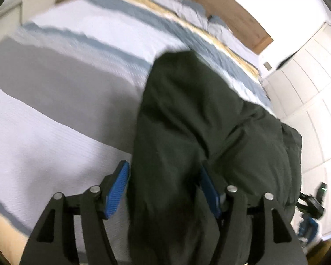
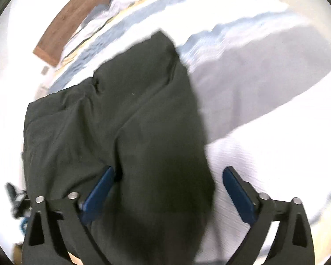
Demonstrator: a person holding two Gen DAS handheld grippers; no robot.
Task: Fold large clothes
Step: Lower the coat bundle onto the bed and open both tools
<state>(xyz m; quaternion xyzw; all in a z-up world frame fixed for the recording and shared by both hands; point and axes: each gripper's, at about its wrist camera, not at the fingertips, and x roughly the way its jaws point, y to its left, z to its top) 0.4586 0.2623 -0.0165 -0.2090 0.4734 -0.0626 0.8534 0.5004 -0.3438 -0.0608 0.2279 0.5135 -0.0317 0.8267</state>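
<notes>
A large dark green garment (image 1: 198, 110) lies stretched out on the bed, running away from me in both wrist views. My left gripper (image 1: 164, 167) is open, and the near end of the garment sits between its blue pads (image 1: 119, 187); the cloth drapes over part of the right-hand pad. In the right wrist view the same garment (image 2: 132, 110) lies between the widely spread fingers of my right gripper (image 2: 169, 170), which is open. Its right pad (image 2: 236, 187) stands clear of the cloth over the bedspread. Both views are blurred.
The bed (image 1: 55, 121) has a white, grey and blue striped cover (image 2: 264, 88), pillows (image 1: 194, 11) and a wooden headboard (image 1: 231, 15). White panelled cupboard doors (image 1: 309, 77) stand beside it. A dark device (image 1: 313, 201) sits on the floor off the bed's side.
</notes>
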